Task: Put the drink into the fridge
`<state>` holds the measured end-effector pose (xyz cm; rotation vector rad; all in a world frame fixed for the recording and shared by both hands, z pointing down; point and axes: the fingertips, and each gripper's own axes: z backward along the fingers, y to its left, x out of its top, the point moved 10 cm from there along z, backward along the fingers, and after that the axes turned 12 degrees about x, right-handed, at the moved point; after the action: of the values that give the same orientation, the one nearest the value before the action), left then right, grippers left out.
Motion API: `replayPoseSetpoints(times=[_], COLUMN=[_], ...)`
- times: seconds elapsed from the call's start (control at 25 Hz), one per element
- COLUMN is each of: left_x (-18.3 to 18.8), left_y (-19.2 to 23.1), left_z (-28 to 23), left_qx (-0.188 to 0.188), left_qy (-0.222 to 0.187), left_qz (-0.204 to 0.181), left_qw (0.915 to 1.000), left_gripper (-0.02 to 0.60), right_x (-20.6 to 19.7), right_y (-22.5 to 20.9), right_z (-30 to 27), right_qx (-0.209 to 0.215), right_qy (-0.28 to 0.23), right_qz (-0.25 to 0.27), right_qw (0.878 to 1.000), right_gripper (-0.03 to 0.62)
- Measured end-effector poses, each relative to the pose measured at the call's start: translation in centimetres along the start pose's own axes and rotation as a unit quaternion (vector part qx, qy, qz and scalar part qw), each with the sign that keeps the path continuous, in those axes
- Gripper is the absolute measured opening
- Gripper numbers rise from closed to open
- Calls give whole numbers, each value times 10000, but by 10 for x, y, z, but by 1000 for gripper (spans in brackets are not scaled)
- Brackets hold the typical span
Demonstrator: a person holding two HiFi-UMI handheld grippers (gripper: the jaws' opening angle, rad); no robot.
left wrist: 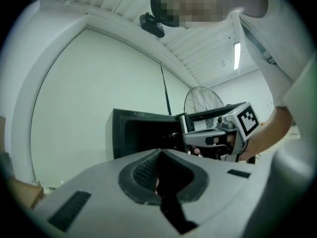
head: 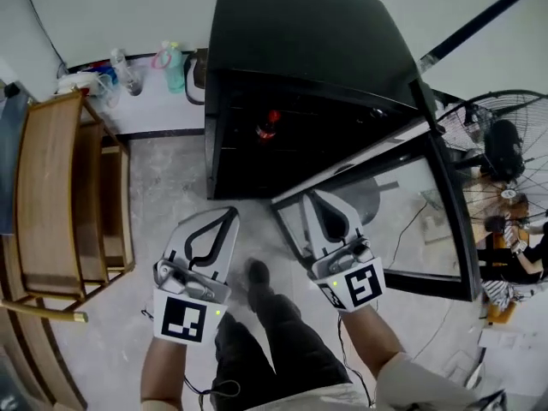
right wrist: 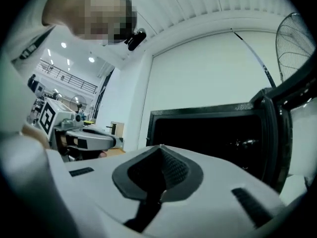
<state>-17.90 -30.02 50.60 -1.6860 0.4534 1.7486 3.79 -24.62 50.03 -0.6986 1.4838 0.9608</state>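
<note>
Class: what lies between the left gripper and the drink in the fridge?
Head view: between left gripper and drink, only bare floor and the fridge's lower front edge.

I see the fridge (head: 300, 32) as plain black, inside and out, and the drink (head: 268, 125) on its shelf shows a red cap and red label on a dark body. The left gripper (head: 230, 215) and right gripper (head: 310, 198) are pale grey with black pad linings, and each cube carries a black-and-white square marker. The floor (head: 171, 182) is mottled grey. At the left the wooden frame (head: 51, 178) is warm brown with visible grain. At the far left a bottle (head: 175, 68) is pale green.
</note>
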Motion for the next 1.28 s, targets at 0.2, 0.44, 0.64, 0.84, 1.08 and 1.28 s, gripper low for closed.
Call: replayPoseSetpoints(times=[0.2, 0.44, 0.64, 0.84, 1.08, 1.28], left_x=[85, 179, 229, 267, 312, 337], left_y=[0, -16, -46, -84, -128, -171], left_z=[29, 60, 87, 120, 157, 187], left_qx=[-5, -13, -210, -135, 102, 428], left_qy=[158, 648, 695, 694, 727, 717], left_qz=[157, 544, 708, 632, 591, 715], left_qw=[9998, 9964, 9948, 9955, 9955, 9939], left_gripper=[8, 8, 8, 8, 8, 8], right_x=[83, 179, 228, 265, 294, 309], right_y=[11, 33, 52, 78, 99, 113], right_z=[37, 83, 124, 171, 226, 277], right_qx=[-55, -63, 176, 287, 520, 714], right_qy=[186, 353, 447, 537, 513, 500], right_qz=[-263, -510, -1339, -1411, -1003, -806], right_qw=[9995, 9981, 9898, 9881, 9923, 9929], right_gripper=[-2, -2, 0, -1, 0, 0])
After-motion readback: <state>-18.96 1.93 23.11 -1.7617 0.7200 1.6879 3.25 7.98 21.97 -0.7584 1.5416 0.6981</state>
